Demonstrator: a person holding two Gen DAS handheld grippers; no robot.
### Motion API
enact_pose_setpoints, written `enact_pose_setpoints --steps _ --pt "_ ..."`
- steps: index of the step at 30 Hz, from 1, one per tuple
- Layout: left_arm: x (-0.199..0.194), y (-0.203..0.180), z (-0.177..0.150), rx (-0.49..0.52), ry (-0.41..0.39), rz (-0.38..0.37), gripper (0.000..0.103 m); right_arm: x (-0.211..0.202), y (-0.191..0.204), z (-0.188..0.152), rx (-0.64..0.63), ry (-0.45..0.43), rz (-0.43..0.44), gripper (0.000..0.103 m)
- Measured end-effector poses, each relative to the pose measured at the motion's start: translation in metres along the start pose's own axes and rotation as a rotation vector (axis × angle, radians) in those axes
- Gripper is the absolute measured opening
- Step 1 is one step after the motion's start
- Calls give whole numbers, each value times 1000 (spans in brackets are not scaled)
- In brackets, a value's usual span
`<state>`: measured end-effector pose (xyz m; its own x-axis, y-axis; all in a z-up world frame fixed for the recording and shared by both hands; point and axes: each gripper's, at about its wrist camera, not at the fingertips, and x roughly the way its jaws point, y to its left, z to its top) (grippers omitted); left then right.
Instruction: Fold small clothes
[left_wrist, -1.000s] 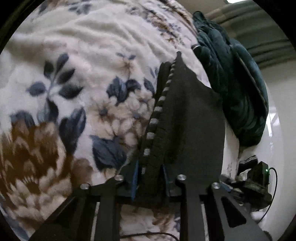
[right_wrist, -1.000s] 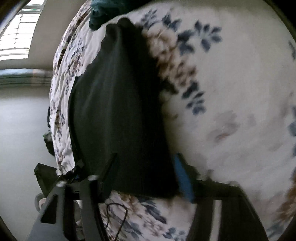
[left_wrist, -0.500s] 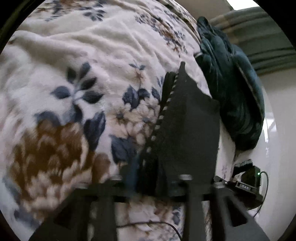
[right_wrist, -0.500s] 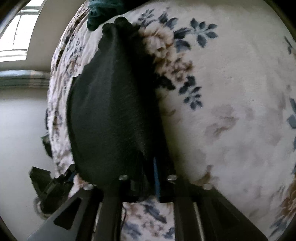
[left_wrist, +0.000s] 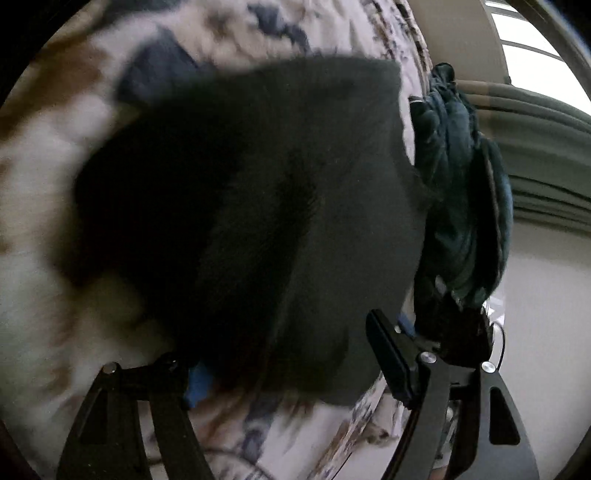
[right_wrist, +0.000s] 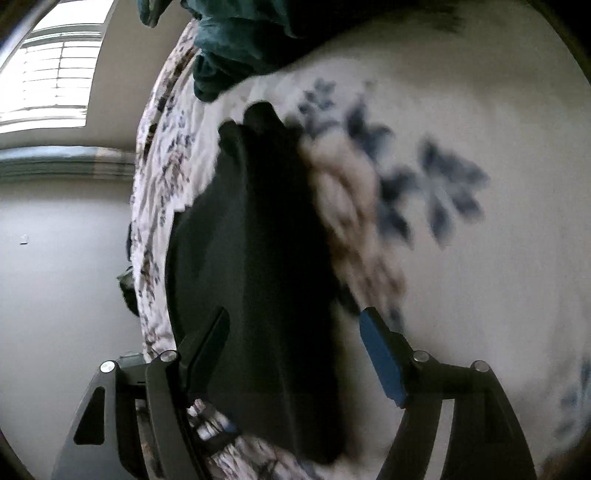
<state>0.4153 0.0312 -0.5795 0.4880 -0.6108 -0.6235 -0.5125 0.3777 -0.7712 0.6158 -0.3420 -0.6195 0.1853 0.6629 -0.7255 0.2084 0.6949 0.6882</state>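
I am letting go of the small dark charcoal knitted garment, which is lying folded on the cream fleece bed blanket printed with navy and brown flowers, close to the blanket's edge. My left hand-held gripper is standing with its jaws spread, having just been opening; the garment's near hem is lying between its fingers, and the dark finger on the right is standing clear of it, while the blue-padded one is half hidden behind the hem. My right hand-held gripper is likewise parted, its jaws having just been opening, with the garment's near end running between the fingers and the blue pad standing off the cloth. I am judging that both are opening here so that the fold stays flat where it is lying, releasing it at one end. A crumpled teal garment is sitting just beyond the dark one, probably waiting its turn. Motion blur is smearing both views, so the knit's trim and fold lines are not readable; the far end of the dark garment is bunching into an unclear lump, and the teal heap is being cut off at the right view's top.
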Motion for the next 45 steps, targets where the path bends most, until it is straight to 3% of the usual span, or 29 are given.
enact_pose_setpoints --steps 3,5,6,8,9,10,11,15,18,21,24,26,27,28,30,33,35,37,39,43,45 --pt "1 -3 6 -44 -72 -1 71 25 6 43 -14 15 21 75" --pt "-4 -5 5 -55 -122 1 48 41 12 68 -29 19 26 75" --pt "-7 -5 5 -48 -134 2 31 49 14 77 -30 31 36 75" --pt "-12 -9 6 -25 -156 -2 27 63 17 95 -7 40 45 75" --pt "-14 -13 6 -1 -158 0 26 64 19 97 -15 26 51 63" --pt "-16 -15 7 13 -155 4 26 66 22 96 -32 11 35 45" --pt "-18 -16 10 17 -149 8 26 69 26 93 -52 23 8 17" --pt "-33 -23 25 98 -121 25 25 47 21 65 34 -54 50 14" --pt "-62 -33 48 229 -73 36 24 16 15 19 120 -110 60 12" --pt "-82 -53 87 357 -14 49 24 -12 11 -54 210 -149 66 12" --pt "-78 -59 129 447 70 92 27 -8 7 -137 327 -132 69 11" --pt "-62 -52 152 448 145 145 37 6 4 -168 349 -102 58 12" --pt "-58 -44 159 404 172 162 40 10 2 -173 355 -92 36 15" --pt "-58 -40 161 372 177 168 50 11 -3 -176 371 -88 0 22" --pt "-75 -30 155 316 146 181 53 4 -9 -173 370 -74 -53 41" --pt "-108 -28 133 288 78 180 56 -35 -5 -160 311 -130 -146 43" --pt "-113 -29 130 294 37 190 64 -57 9 -143 223 -178 -200 50" --pt "-104 -30 140 297 11 211 64 -62 26 -115 142 -205 -210 55" --pt "-93 -32 157 269 -15 211 64 -50 45 -79 54 -197 -182 65" --pt "-65 -45 183 307 -29 224 64 18 72 -3 -69 -117 -172 65" --pt "-59 -46 190 312 -27 249 64 57 73 25 -79 -28 -172 65"
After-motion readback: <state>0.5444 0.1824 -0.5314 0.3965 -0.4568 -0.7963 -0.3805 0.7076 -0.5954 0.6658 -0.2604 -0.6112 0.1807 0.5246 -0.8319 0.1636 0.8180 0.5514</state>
